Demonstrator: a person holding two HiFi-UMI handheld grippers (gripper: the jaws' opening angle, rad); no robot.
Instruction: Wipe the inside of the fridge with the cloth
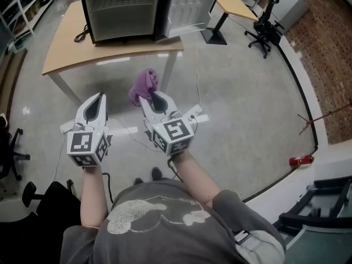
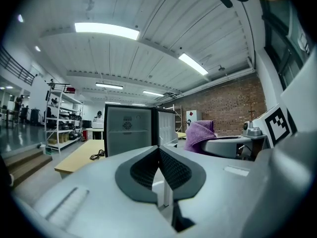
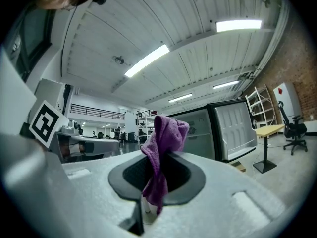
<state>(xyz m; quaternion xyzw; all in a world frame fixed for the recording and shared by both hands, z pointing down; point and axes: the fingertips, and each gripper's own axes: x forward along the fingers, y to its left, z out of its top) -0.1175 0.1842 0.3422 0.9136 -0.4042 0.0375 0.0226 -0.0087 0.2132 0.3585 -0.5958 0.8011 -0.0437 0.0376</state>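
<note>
Purple cloth (image 1: 144, 86) bunches at the tip of the right gripper (image 1: 149, 98) in the head view, near the middle of the picture over the grey floor. The left gripper (image 1: 99, 97) hangs just beside it at 9 o'clock, apart from it. At 12 o'clock a mini fridge (image 1: 124, 10) stands on a wooden table (image 1: 66, 51), its door (image 1: 190, 7) swung open towards 1 o'clock. A dark cable (image 1: 81, 35) lies on the tabletop beside the fridge at its 9 o'clock. An office chair (image 1: 265, 29) stands at 2 o'clock.

Seen from the left gripper view, the left gripper (image 2: 159, 150) has its ribbed pads (image 2: 173, 170) pressed together with nothing between them. Beyond them, at 12 o'clock, sits the mini fridge (image 2: 130, 130) with its interior facing the camera. The purple cloth (image 2: 200, 133) pokes up at 2 o'clock above the right gripper (image 2: 233, 145).

Seen from the right gripper view, the right gripper (image 3: 159, 162) is clamped on the purple cloth (image 3: 163, 133), which stands up above the jaws and also trails down between them. The mini fridge (image 3: 198, 133) lies behind at 1 o'clock, well apart from the cloth.
</note>
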